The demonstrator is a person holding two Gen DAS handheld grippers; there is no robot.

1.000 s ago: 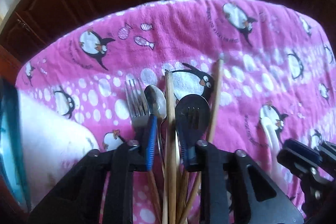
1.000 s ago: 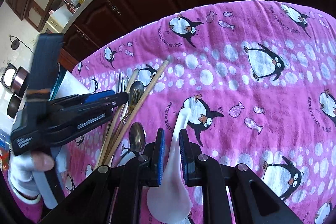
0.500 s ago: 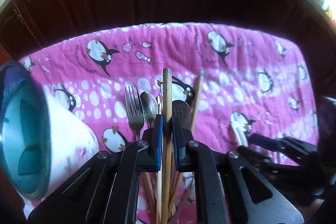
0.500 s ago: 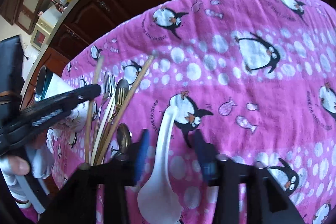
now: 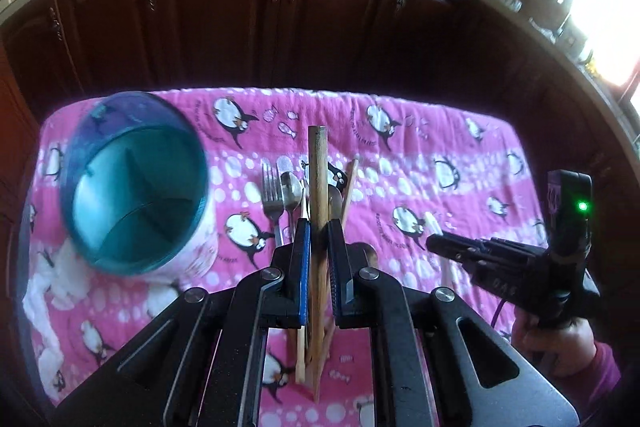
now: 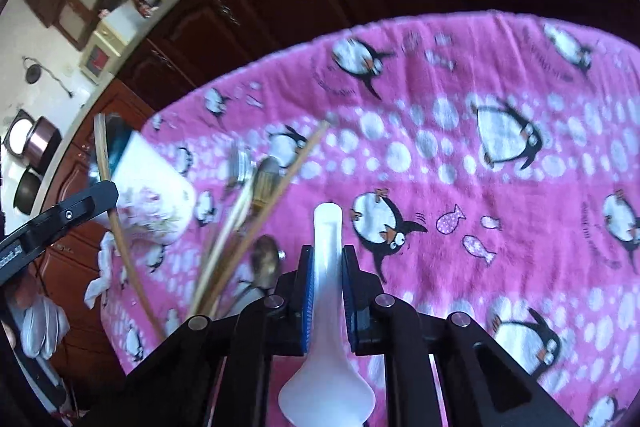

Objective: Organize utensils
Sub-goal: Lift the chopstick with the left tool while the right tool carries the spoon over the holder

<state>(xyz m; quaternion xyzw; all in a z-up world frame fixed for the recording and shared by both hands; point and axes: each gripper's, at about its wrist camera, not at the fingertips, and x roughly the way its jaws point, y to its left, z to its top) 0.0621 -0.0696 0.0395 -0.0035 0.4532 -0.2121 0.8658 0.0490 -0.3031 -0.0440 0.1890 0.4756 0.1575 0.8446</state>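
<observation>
On the pink cloth [image 5: 460,131] the far edge runs close under a row of dark cabinets [image 5: 224,15], and the right half of the cloth is bare, so open room lies there, while the left side is taken by one holder [image 5: 136,199]. It lies tilted with its blue mouth toward the left wrist camera, and dividers show inside. The left gripper [image 5: 319,251] has its jaws clamped on one chopstick [image 5: 318,195], which stands up between the blue pads, above the pile. The right gripper [image 6: 328,291] has just closed its jaws again, and they are now pressed on the handle of one white spoon [image 6: 327,307]; its bowl hangs below the pads, near the camera. Between the holder and the white spoon the other utensils lie together on the cloth: one fork [image 5: 271,195], a metal spoon [image 5: 291,187] just beside it, a second metal spoon [image 6: 265,258] nearer the right gripper, and some more chopsticks [image 6: 256,223], at least two; blur in the right wrist view does not let me count them exactly. A white rag [image 6: 105,271] lies at the left edge of the cloth, under the holder.
</observation>
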